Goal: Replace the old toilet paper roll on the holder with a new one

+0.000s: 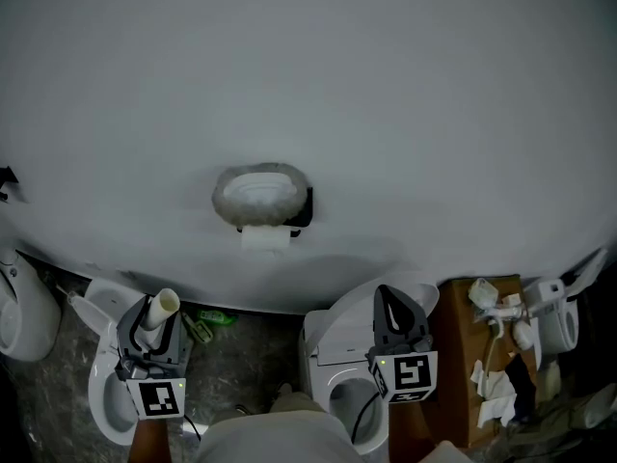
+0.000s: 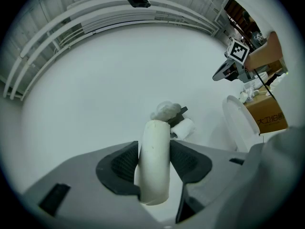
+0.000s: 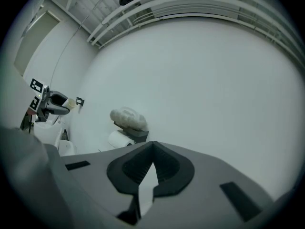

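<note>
The white wall (image 1: 405, 104) is bare to the left, to the right and above the holder (image 1: 301, 210), so the way in from near is open. A crumpled white bundle (image 1: 260, 191) sits on top of the holder. Low down, the left toilet (image 1: 101, 398), the middle toilet (image 1: 333, 355) and a cluttered brown box (image 1: 458, 365) at the right narrow the room.

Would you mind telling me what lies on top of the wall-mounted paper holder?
A crumpled whitish wad covers the dark holder's top; anything beneath the wad is hidden. A paper roll hangs below.
</note>
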A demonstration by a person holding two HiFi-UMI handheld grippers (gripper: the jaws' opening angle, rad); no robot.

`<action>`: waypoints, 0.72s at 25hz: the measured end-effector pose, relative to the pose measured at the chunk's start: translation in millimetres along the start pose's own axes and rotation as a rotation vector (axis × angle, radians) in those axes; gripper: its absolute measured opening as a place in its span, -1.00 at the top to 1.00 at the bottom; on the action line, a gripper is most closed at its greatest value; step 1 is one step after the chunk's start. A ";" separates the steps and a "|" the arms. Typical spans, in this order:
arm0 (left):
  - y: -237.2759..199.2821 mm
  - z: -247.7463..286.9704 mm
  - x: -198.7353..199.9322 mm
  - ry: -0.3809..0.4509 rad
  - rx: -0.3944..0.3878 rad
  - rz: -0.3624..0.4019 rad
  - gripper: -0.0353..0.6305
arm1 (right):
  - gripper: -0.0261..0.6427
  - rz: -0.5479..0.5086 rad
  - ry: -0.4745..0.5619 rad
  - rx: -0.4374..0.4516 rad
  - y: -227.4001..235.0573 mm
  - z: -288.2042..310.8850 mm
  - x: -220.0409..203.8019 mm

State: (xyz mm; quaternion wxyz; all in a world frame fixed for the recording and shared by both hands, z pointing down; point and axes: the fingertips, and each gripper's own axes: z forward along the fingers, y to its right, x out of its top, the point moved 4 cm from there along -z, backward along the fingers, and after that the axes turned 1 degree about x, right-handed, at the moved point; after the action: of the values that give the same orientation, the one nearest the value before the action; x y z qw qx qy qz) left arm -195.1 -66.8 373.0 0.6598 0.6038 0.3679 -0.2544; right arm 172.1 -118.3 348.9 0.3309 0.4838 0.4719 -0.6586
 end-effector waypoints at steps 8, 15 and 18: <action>-10.8 -16.6 -3.3 -0.031 0.032 -0.014 0.28 | 0.93 0.029 -0.016 -0.037 8.8 -25.6 -0.8; -16.6 -20.4 -1.5 -0.030 0.034 -0.019 0.28 | 0.93 0.036 0.005 -0.029 2.1 -27.1 10.8; -16.6 -22.5 1.8 -0.021 0.015 0.005 0.28 | 0.93 0.040 0.010 -0.020 -5.4 -25.5 14.2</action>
State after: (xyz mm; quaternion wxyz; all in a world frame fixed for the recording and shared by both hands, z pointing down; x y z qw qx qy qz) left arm -211.0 -46.8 361.4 0.6598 0.6070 0.3575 -0.2616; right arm 171.1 -92.2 334.9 0.3467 0.4930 0.4705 -0.6446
